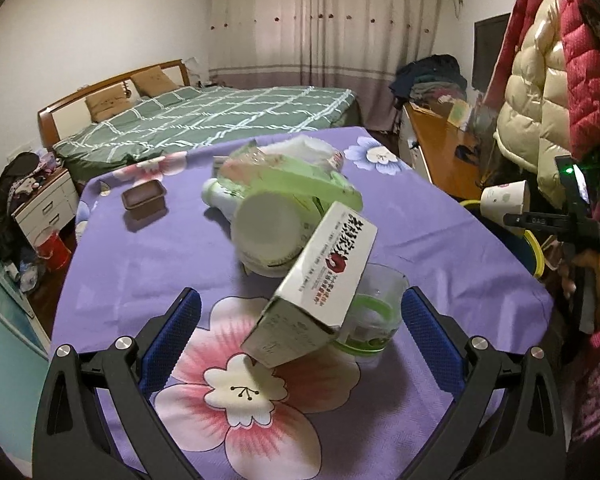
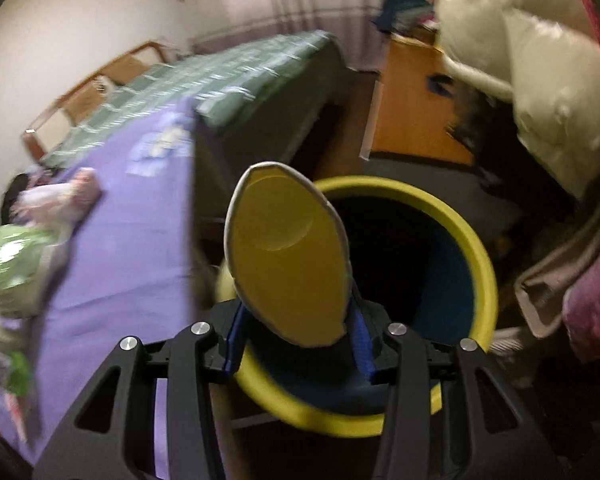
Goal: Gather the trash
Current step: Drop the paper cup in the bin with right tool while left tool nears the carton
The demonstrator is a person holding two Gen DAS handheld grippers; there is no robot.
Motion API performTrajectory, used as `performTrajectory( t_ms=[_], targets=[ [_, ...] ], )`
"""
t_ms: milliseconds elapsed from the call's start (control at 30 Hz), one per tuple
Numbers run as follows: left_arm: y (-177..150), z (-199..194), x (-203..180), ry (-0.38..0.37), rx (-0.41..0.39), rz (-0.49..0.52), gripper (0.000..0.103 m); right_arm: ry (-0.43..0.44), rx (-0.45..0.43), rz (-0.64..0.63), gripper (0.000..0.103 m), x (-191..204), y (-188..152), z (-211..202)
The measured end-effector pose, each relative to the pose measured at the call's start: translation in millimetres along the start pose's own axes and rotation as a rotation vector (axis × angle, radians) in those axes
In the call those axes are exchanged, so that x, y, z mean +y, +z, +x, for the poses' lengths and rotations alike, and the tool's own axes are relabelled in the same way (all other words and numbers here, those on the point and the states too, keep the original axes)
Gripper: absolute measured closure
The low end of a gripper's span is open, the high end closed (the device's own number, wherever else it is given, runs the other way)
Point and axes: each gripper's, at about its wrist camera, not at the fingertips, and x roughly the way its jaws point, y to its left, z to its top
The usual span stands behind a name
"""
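In the left wrist view my left gripper [image 1: 300, 316] is open over the purple flowered tablecloth [image 1: 132, 280]. A white carton with red print [image 1: 320, 284] lies tilted between its blue pads [image 1: 424, 320], touching neither. A clear cup with a green band [image 1: 374, 316] sits behind it. A green-and-white pile of cups and wrappers [image 1: 276, 208] lies further back. In the right wrist view my right gripper [image 2: 296, 344] is shut on a paper cup [image 2: 288, 256] squeezed oval, above the yellow-rimmed bin [image 2: 476, 248]. That cup also shows in the left wrist view [image 1: 504, 200].
A small brown tub [image 1: 144, 200] sits at the table's far left. A green checked bed [image 1: 204, 116] lies beyond the table. A wooden desk [image 1: 444, 148] and hanging jackets [image 1: 540, 92] stand at the right. The bin's rim [image 1: 536, 252] shows by the table's right edge.
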Motion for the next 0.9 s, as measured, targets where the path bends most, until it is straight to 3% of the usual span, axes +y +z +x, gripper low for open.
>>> performTrajectory(
  t_ms=[167,233,533,800,900],
  targets=[
    [1.3,7.4,-2.5,-0.026,0.006,0.014,0.005,-0.063,0.090,0.026,0.057,-20.4,-2.5,41.2],
    [2.7,8.9,-3.7,-0.034,0.007,0.017,0.005,-0.075,0.109,0.037,0.046,-24.4,-2.7,49.4],
    [7.4,8.5,-4.9,-0.061,0.006,0.024,0.005,-0.065,0.075,0.069,0.041,-26.7,-11.3,35.7],
    [7.2,8.9,1.9,-0.105,0.021,0.004,0.028,-0.030,0.047,0.064,0.037,-18.0,-19.8,14.7],
    [7.0,7.5,5.0,-0.125,0.022,-0.008,0.045,-0.021,0.044,0.056,0.037,-13.1,-20.0,12.7]
  ],
)
